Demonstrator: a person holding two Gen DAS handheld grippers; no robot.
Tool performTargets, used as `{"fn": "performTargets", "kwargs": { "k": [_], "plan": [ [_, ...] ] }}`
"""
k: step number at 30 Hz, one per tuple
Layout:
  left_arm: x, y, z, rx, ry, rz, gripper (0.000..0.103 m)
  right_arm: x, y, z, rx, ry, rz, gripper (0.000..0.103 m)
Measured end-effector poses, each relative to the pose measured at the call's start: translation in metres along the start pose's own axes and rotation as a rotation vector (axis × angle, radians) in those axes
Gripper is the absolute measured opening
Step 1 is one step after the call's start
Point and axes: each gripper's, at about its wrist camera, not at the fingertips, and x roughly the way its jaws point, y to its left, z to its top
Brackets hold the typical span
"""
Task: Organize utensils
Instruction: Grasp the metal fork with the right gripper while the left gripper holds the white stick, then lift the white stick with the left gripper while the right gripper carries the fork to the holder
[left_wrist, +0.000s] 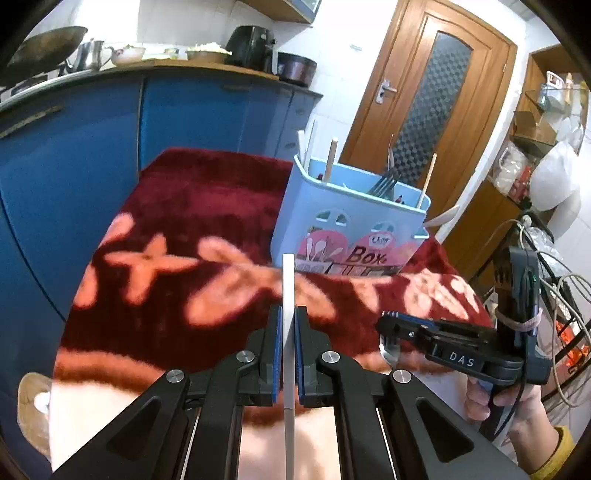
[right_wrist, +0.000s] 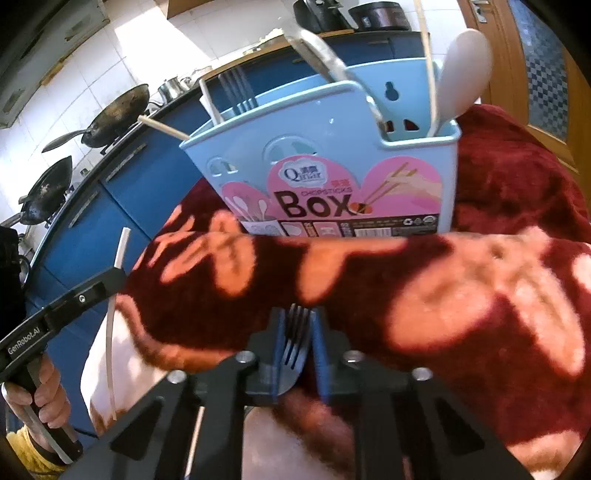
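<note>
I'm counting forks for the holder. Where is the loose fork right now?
In the right wrist view, the fork is clamped in the right claw, tines forward, over the red blanket before the blue chopsticks box.

fork (right_wrist: 293, 345) handle hidden behind right tool (right_wrist: 297, 332)

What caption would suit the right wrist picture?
Right tool holding a fork, facing the blue chopsticks box on a red blanket.

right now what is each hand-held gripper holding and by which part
Left hand-held gripper pinches a white chopstick partway along its length. Right hand-held gripper holds a fork by its head, tines pointing forward.
</note>
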Motion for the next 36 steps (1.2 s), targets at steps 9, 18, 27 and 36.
{"fn": "performTargets", "kwargs": {
  "k": [9, 18, 27, 36],
  "plan": [
    [-0.015, -0.011, 0.009, -0.015, -0.096, -0.028, 0.006, -0.057, 0.02, -0.002, -0.047, -0.21, -0.002, 0.003],
    [-0.023, -0.034, 0.036, 0.012, -0.232, -0.044, 0.006, -0.116, 0.041, 0.018, -0.138, -0.43, -0.129, 0.003],
    [-0.028, -0.06, 0.074, 0.055, -0.356, -0.039, 0.006, -0.137, 0.044, 0.05, -0.171, -0.5, -0.249, 0.003],
    [-0.021, -0.082, 0.107, 0.103, -0.493, -0.009, 0.006, -0.15, 0.045, 0.078, -0.185, -0.575, -0.336, 0.003]
  ]
}}
